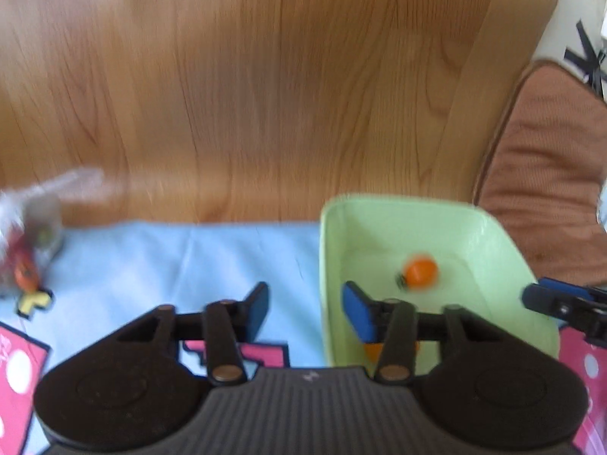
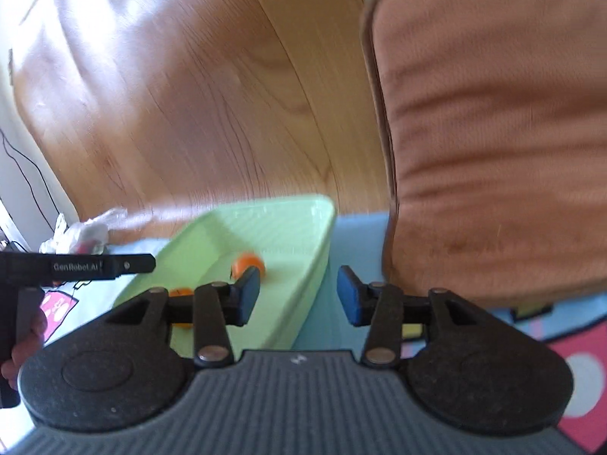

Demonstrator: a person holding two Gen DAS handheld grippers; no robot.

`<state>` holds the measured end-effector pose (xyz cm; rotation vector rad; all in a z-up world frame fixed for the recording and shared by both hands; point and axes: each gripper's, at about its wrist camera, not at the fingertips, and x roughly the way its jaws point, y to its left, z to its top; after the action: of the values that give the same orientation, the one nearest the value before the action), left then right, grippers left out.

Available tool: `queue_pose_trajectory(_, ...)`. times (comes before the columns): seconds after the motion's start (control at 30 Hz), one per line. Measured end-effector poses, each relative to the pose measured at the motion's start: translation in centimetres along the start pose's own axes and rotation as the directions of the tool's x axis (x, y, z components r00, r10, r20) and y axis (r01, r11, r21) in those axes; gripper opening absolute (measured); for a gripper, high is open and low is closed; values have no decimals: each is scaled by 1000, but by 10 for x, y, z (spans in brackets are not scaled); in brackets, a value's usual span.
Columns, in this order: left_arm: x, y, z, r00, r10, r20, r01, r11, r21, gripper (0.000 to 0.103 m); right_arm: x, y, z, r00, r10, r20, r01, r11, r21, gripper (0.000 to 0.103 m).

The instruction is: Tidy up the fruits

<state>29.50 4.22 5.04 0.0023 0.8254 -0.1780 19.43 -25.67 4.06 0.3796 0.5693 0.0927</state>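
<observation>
Daylight is flooding both views, glaring white across the wooden floor (image 2: 125, 19) at upper left of the right wrist view. Motion blur is smearing the orange fruit (image 1: 419, 271) and plastic bag (image 1: 26, 223); fisheye distortion is bending floorboard lines toward the edges

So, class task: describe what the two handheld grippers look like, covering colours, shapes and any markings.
Both match. The left gripper and right gripper each have a grey ribbed body, two round black lobes, black linkage bars with metal rivets, and flat blue pads. A small white logo sits on each body. Seen from the right wrist camera, the left gripper's black side reads "GenRobot.AI" in white.
</observation>
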Motion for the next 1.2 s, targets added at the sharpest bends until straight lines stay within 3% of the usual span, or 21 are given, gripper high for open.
queue_pose_trajectory(0.03,3,-1,-2,1000,-13,-23,13,1000,7,24,5,-1,-1,1000,7,-28,-6,1000,18,45)
queue_pose_trajectory(0.1,4,-3,-6,998,-50,-40,50,999,8,12,14,-1,-4,996,41,-76,-37,998,53,30)
queue_pose_trajectory(0.23,-3,-10,-13,998,-32,-46,33,999,6,11,17,4,-9,996,38,-82,-33,997,63,25)
queue_pose_trajectory(0.43,-14,-12,-24,999,27,-41,-26,999,31,17,18,18,-13,994,51,-93,-49,999,19,28)
queue_pose_trajectory(0.5,-25,-11,-26,999,32,-8,-32,999,30,18,14,19,-13,996,45,-82,-44,999,14,30)
queue_pose_trajectory(0.57,-49,-10,-28,997,41,73,-43,999,30,18,-2,16,-14,999,34,-35,-33,999,22,34)
queue_pose_trajectory(0.63,-86,-8,-40,984,19,176,-22,1000,20,18,-29,12,-19,999,36,23,-37,999,12,34)
queue_pose_trajectory(0.73,-131,-10,-76,964,-58,260,52,998,31,18,-75,13,-42,995,83,64,-81,996,-30,33)
queue_pose_trajectory(0.83,-152,-16,-120,956,-122,267,118,993,30,18,-109,32,-78,988,135,68,-126,984,-127,31)
queue_pose_trajectory(0.97,-152,-32,-170,961,-151,231,156,988,-2,18,-123,56,-114,992,88,87,-64,967,-245,32)
queue_pose_trajectory(1.07,-143,-45,-186,961,-202,191,209,978,-19,18,-107,52,-115,997,49,59,-35,974,-224,32)
queue_pose_trajectory(1.13,-140,-57,-190,960,-198,198,199,980,14,18,-101,49,-111,998,26,58,-12,973,-230,32)
queue_pose_trajectory(1.2,-138,-72,-193,958,-192,215,180,981,76,18,-95,44,-106,999,46,16,-42,973,-226,33)
